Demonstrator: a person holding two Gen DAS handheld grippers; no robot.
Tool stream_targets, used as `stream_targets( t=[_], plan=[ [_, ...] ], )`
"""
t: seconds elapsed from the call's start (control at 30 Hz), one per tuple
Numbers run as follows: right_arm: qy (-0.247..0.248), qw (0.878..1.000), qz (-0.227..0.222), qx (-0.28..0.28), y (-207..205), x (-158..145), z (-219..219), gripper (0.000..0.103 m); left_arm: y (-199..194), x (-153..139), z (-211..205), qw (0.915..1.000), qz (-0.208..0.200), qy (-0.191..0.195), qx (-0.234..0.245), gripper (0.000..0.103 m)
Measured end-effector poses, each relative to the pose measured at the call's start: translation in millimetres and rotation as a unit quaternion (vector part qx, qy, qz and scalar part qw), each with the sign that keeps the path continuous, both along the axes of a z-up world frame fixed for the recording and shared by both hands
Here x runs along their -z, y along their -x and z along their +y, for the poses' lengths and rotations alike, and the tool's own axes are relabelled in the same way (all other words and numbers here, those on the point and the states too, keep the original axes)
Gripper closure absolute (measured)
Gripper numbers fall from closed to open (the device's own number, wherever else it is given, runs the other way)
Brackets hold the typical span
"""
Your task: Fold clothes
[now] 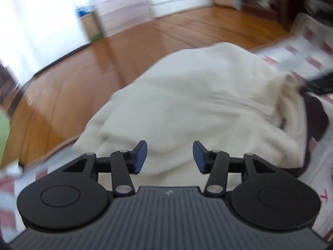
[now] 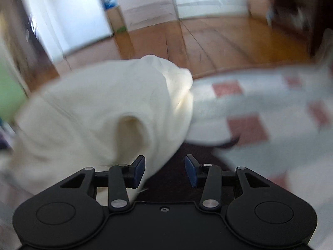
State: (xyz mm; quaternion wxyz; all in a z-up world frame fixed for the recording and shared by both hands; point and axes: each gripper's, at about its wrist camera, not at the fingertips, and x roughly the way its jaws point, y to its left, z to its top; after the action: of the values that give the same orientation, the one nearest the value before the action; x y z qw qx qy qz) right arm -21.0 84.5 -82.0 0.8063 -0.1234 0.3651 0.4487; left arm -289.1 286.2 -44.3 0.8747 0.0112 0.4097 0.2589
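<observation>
A cream-white garment [image 1: 197, 104] lies bunched on a bed cover with a white and red check [image 1: 320, 179]. My left gripper [image 1: 170, 158] hovers over its near edge with the jaws apart and nothing between the blue pads [image 1: 139, 158]. In the right wrist view the same cream garment [image 2: 100, 112] fills the left half, folded over itself. My right gripper [image 2: 165, 171] stands open just to the right of the cloth's edge, over a dark garment [image 2: 166, 179]. Its left pad [image 2: 139, 170] is next to the cream cloth; whether they touch I cannot tell. Both views are blurred.
A dark maroon cloth [image 1: 314, 120] shows under the cream garment at the right. Beyond the bed lies a wooden floor [image 1: 145, 41], with white doors [image 2: 72, 14] and a cardboard box [image 2: 117, 18] at the back. Something green [image 2: 10, 91] sits at the left edge.
</observation>
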Motion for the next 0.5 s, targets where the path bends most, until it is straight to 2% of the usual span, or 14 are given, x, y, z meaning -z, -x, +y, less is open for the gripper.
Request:
stream_targets(
  t=[0.03,0.13,0.17,0.2,0.23,0.33,0.4,0.43,0.5],
  plan=[
    [0.001,1.000,-0.015,-0.007,-0.2,0.7,6.6,0.055,-8.5,-4.5,-5.3,1.0000,-0.005,-0.004,0.007,0.055],
    [-0.017,0.999,-0.014,-0.025,-4.8,9.6,18.7,0.055,-32.3,-17.6,-21.5,0.9992,-0.025,-0.018,0.024,0.048],
    [-0.026,0.999,-0.005,-0.021,-7.0,14.0,18.7,0.071,-40.3,-22.0,-26.9,0.9988,-0.032,-0.023,0.030,0.047],
    [-0.035,0.999,0.005,-0.014,-9.3,18.4,17.4,0.093,-48.2,-26.3,-32.3,0.9983,-0.039,-0.027,0.036,0.047],
    [-0.058,0.998,0.026,-0.005,-9.2,16.1,10.3,0.095,-52.7,-25.1,-38.3,0.9982,-0.043,-0.031,0.028,0.047],
    [-0.149,0.985,0.085,0.008,-1.2,-2.2,-21.0,0.095,-51.0,-22.9,-76.4,0.9923,-0.067,-0.105,0.001,0.047],
    [-0.193,0.975,0.106,0.000,10.2,-18.0,-41.7,0.095,-45.2,-19.4,-95.7,0.9887,-0.076,-0.122,0.042,0.047],
    [-0.204,0.973,0.107,-0.009,19.2,-26.3,-48.2,0.095,-45.4,-17.1,-99.8,0.9890,-0.071,-0.117,0.055,0.047],
    [-0.207,0.973,0.098,-0.028,35.3,-39.2,-59.6,0.095,-50.1,-18.3,-107.6,0.9920,-0.065,-0.076,0.076,0.047]
  ],
)
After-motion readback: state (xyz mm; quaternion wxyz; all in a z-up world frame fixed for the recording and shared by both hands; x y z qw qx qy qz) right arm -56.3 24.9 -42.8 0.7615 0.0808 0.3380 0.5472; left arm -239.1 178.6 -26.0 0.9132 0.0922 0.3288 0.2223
